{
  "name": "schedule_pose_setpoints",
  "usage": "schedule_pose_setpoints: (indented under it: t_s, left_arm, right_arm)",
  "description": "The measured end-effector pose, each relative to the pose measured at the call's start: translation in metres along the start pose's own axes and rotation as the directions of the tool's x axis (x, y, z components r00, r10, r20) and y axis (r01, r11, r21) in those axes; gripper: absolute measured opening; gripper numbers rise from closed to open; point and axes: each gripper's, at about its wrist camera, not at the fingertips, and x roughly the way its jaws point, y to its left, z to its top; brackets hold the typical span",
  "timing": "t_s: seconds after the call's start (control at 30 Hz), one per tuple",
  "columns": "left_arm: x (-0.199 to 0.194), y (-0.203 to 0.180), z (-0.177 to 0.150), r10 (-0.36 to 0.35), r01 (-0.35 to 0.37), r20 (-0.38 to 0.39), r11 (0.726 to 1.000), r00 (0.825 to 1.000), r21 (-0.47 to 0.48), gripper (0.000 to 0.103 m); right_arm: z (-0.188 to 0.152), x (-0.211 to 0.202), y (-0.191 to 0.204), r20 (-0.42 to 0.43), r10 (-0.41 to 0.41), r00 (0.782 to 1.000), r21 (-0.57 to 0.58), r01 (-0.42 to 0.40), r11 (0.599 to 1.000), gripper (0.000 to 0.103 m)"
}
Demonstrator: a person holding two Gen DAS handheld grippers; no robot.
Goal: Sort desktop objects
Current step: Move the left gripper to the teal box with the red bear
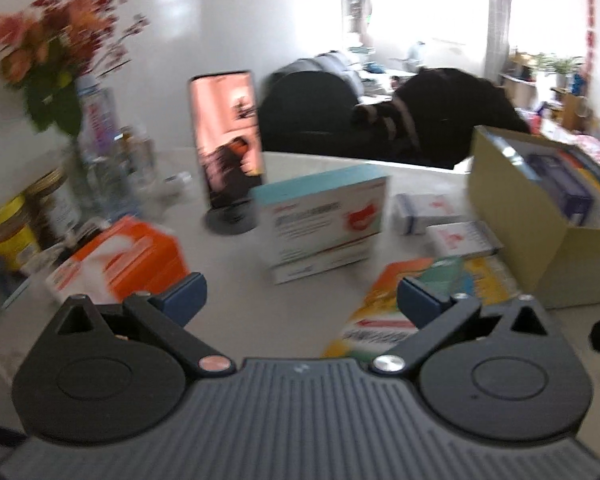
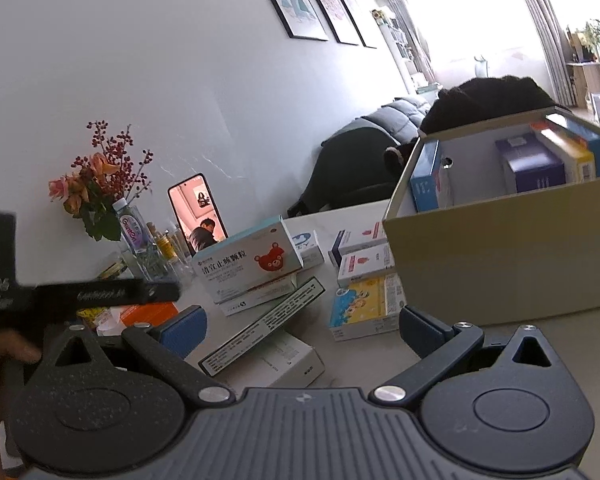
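I work over a pale, smooth tabletop [image 2: 572, 332] in a bright living room, white wall upper left, framed pictures [image 2: 296, 0] along the top, a grey sofa [image 2: 396, 118] and glaring window to the right. At left centre of the right view stand flowers in a glass vase [image 2: 100, 196]; beside them a phone [image 2: 198, 216] is propped upright on a stand. In mid-frame lie the cardboard medicine packs: a teal-and-white bear box [image 2: 252, 266] on top of another pack, a long flat white box [image 2: 260, 328] tilted below it, a yellow box [image 2: 366, 306] to its right. The open tan carton [image 2: 500, 248] at right already holds several packs on edge. My right gripper [image 2: 302, 320] is spread wide, holding nothing. In the blurred left view my left gripper [image 1: 300, 296] is likewise wide and empty, over bare table, an orange box [image 1: 128, 264] just beyond its left blue pad.
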Motion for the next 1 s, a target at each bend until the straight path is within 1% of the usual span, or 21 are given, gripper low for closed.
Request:
schedule_pose_setpoints:
  t_s: [0.1, 0.23, 0.37, 0.47, 0.53, 0.6, 0.73, 0.83, 0.93, 1.0]
  left_arm:
    - [0.009, 0.004, -0.002, -0.034, 0.034, -0.020, 0.999, 0.999, 0.011, 0.103]
    - [0.021, 0.009, -0.005, -0.078, 0.080, -0.048, 0.997, 0.996, 0.026, 0.103]
    - [0.032, 0.015, -0.008, -0.122, 0.125, -0.076, 0.991, 0.990, 0.038, 0.103]
    - [0.041, 0.019, -0.011, -0.154, 0.160, -0.098, 0.986, 0.983, 0.047, 0.103]
    - [0.048, 0.017, -0.011, -0.184, 0.191, -0.121, 0.980, 0.975, 0.052, 0.103]
    - [0.055, 0.020, -0.008, -0.185, 0.191, -0.132, 0.981, 0.974, 0.033, 0.103]
    - [0.068, 0.033, 0.002, -0.199, 0.199, -0.080, 0.980, 0.977, -0.009, 0.103]
    - [0.074, 0.037, 0.004, -0.221, 0.221, 0.002, 0.975, 0.975, 0.016, 0.102]
    - [0.081, 0.038, 0.006, -0.251, 0.248, 0.047, 0.967, 0.967, 0.058, 0.102]
    - [0.087, 0.035, 0.008, -0.251, 0.245, 0.067, 0.966, 0.966, 0.085, 0.102]
  right_arm:
    - [-0.002, 0.008, 0.002, -0.014, -0.016, 1.000, 0.013, 0.016, 1.000, 0.103]
    - [-0.001, 0.019, 0.001, -0.054, 0.016, 0.998, 0.056, -0.013, 0.998, 0.103]
    - [0.005, 0.027, -0.002, -0.067, 0.039, 0.997, 0.086, -0.033, 0.996, 0.103]
    - [0.007, 0.034, -0.008, -0.078, 0.049, 0.996, 0.118, -0.039, 0.992, 0.103]
    - [0.008, 0.041, -0.012, -0.096, 0.068, 0.993, 0.148, -0.054, 0.988, 0.103]
    - [0.009, 0.048, -0.015, -0.117, 0.097, 0.988, 0.171, -0.077, 0.982, 0.103]
    - [0.008, 0.063, -0.016, -0.147, 0.108, 0.983, 0.181, -0.080, 0.980, 0.103]
    - [0.010, 0.072, -0.016, -0.164, 0.125, 0.978, 0.190, -0.093, 0.977, 0.103]
    - [0.013, 0.079, -0.017, -0.170, 0.153, 0.973, 0.198, -0.118, 0.973, 0.103]
    - [0.015, 0.082, -0.017, -0.173, 0.171, 0.970, 0.199, -0.135, 0.971, 0.102]
